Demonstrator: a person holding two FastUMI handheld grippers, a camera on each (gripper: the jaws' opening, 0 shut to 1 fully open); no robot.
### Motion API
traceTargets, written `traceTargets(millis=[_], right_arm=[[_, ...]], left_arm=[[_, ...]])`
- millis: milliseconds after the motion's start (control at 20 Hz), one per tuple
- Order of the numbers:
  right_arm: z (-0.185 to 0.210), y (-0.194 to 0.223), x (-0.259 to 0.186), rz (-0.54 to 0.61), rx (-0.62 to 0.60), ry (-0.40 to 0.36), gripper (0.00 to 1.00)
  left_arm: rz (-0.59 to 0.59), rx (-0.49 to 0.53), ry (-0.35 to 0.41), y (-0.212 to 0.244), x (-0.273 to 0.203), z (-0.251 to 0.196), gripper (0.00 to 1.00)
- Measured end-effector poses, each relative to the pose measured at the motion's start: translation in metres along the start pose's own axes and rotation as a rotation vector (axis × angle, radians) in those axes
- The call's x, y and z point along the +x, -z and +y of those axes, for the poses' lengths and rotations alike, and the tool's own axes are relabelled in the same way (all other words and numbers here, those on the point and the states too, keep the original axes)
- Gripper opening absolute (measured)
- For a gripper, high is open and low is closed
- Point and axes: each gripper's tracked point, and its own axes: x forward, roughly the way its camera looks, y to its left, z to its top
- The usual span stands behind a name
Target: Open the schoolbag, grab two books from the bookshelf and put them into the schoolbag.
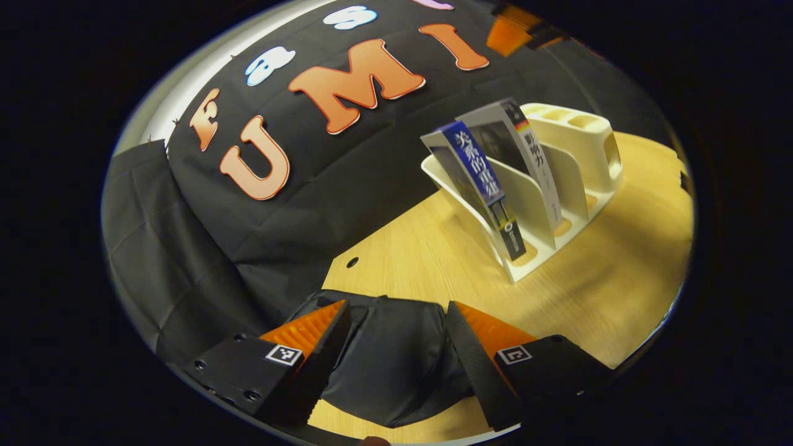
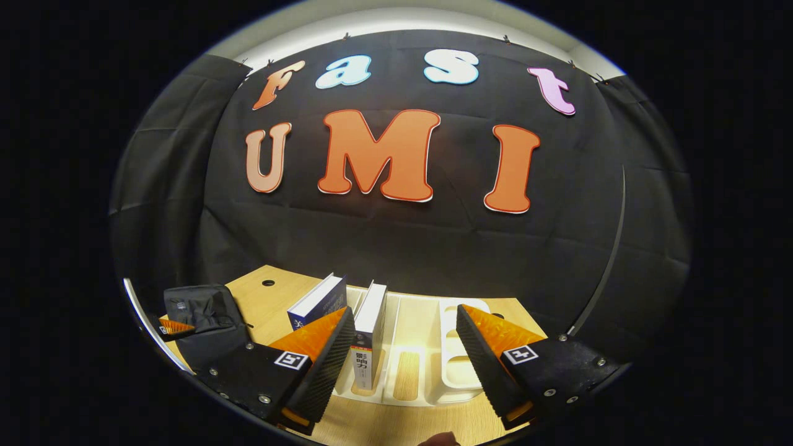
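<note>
Now I hold both claws wide and empty: left gripper (image 1: 396,362) over the schoolbag (image 1: 396,365), right gripper (image 2: 403,362) facing the bookshelf (image 2: 427,371), whose slots hold two books (image 2: 369,334).

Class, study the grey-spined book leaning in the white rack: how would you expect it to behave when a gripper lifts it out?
The grey-spined book looks thick and flat-sided, so it should stay stiff rather than flop. It leans against a divider of the white rack, so pushed sideways it would probably tip, not slide. Its cover looks glossy, so it might slip in a light pinch.
</note>
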Motion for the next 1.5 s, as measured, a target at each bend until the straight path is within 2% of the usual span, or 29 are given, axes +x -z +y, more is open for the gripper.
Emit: traceTargets(millis=[100,250,650,900,1150,1250,1400,1450,1500], right_arm=[[-0.001,0.002,0.0,0.009,-0.001,0.008,0.98],[-0.002,0.003,0.0,0.015,-0.002,0.022,0.98],[-0.005,0.005,-0.001,0.032,-0.019,0.039,0.98],[-0.004,0.005,-0.002,0.033,-0.028,0.044,0.98],[-0.004,0.0,-0.004,0.024,-0.038,0.077,0.98],[-0.003,-0.002,-0.005,0.028,-0.035,0.101,0.98],[-0.002,-0.004,-0.012,0.029,-0.039,0.156,0.98],[-0.002,-0.004,-0.015,0.031,-0.041,0.17,0.98],[-0.002,-0.003,-0.019,0.034,-0.042,0.177,0.98]], left_arm=[[0.04,0.057,0.004,0.012,-0.005,0.007,0.99],[0.101,0.09,0.012,0.024,-0.011,0.011,0.99],[0.132,0.259,-0.101,0.036,-0.011,0.046,0.98],[0.166,0.299,-0.153,0.039,-0.009,0.059,0.97],[0.213,0.286,-0.123,0.046,0.0,0.059,0.95],[0.247,0.259,-0.056,0.051,0.003,0.048,0.9],[0.263,0.208,0.049,0.053,0.004,0.031,0.67],[0.27,0.199,0.081,0.054,0.006,0.027,0.44],[0.276,0.194,0.103,0.054,0.006,0.027,0.35]])
